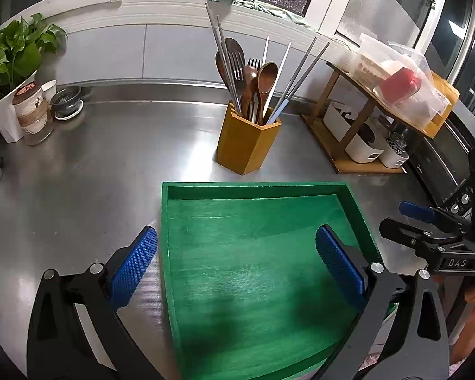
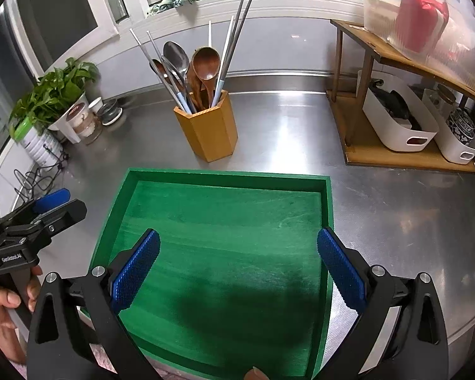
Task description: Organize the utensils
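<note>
From the left wrist view, the left tool hangs spread wide and holds nothing; its left pad is over the bare steel surface and its right pad over the green wooden tray, so it straddles the tray's left wall. The wooden utensil holder stands upright on the surface just beyond the tray's far wall, well apart from the tool, packed with wooden spoons, forks and metal chopsticks. The right tool shows at the right edge, past the tray's right wall.

From the right wrist view, the right tool is likewise spread wide and gripping nothing, both pads above the tray floor. The holder stands beyond the tray's far left corner, and here a steel spoon shows among the wooden ones. This view alone shows the left tool from the side, with the hand gripping its handle.
</note>
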